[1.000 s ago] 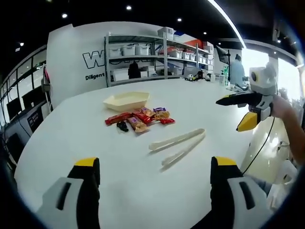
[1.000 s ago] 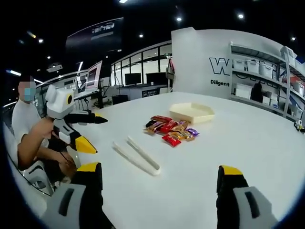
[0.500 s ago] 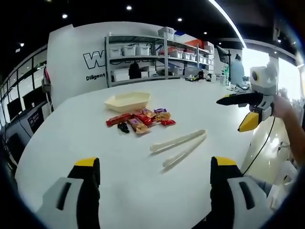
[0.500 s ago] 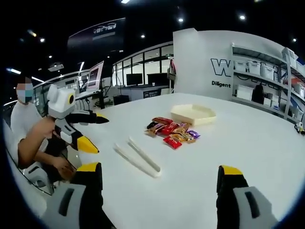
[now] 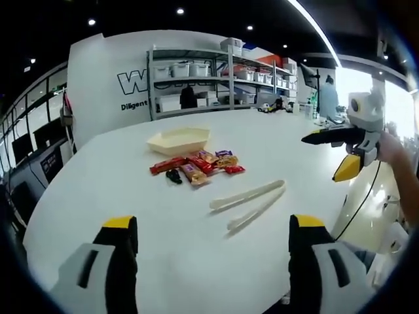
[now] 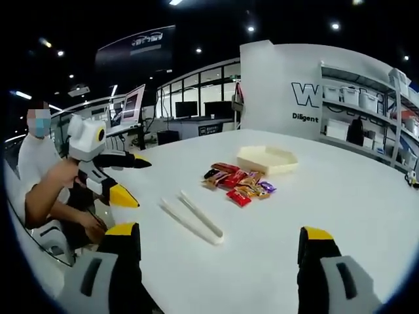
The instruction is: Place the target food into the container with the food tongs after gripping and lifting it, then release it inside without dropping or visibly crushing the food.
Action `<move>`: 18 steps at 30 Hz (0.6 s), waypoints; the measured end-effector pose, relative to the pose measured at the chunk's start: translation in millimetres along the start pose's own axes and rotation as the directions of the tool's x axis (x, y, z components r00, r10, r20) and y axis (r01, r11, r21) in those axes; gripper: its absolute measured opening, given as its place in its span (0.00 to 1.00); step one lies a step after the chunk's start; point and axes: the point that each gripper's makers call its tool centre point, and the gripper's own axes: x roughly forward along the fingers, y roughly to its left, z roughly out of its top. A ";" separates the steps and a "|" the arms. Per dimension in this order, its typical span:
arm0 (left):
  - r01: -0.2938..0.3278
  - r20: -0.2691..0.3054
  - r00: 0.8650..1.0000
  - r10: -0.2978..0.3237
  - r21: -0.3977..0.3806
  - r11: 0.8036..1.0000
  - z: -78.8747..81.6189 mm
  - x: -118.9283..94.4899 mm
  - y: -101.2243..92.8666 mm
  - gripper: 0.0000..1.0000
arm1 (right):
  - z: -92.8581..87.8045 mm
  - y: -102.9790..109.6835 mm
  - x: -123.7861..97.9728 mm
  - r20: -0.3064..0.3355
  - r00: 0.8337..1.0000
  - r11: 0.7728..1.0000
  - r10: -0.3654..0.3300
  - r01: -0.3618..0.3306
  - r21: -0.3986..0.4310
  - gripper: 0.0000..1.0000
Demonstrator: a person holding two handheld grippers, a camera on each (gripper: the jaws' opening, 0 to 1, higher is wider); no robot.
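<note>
This looks like a robotics lab or demonstration room inside an office building. A large white round table [image 5: 98,196] stands in an open hall with a dark ceiling and small spotlights [image 5: 179,11]. Behind it a white wall [image 5: 98,78] bears big printed letters, beside metal shelving [image 5: 216,78] stacked with white storage bins. In the right gripper view, glass-walled rooms [image 6: 190,108] with monitors [image 6: 131,104] on desks line the far side, and a person [image 6: 39,176] sits near the table's edge.
</note>
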 end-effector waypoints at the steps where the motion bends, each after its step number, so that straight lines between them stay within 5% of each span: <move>1: 0.002 0.001 1.000 -0.002 0.001 1.000 -0.2 0.4 -0.9 0.95 | -0.1 0.4 0.2 0.000 1.000 1.000 0.002 -0.002 -0.001 0.99; 18: 0.008 0.002 1.000 -0.008 0.011 1.000 3.8 3.9 -0.6 0.94 | 3.1 0.7 10.4 -0.004 1.000 1.000 0.019 -0.019 -0.005 0.99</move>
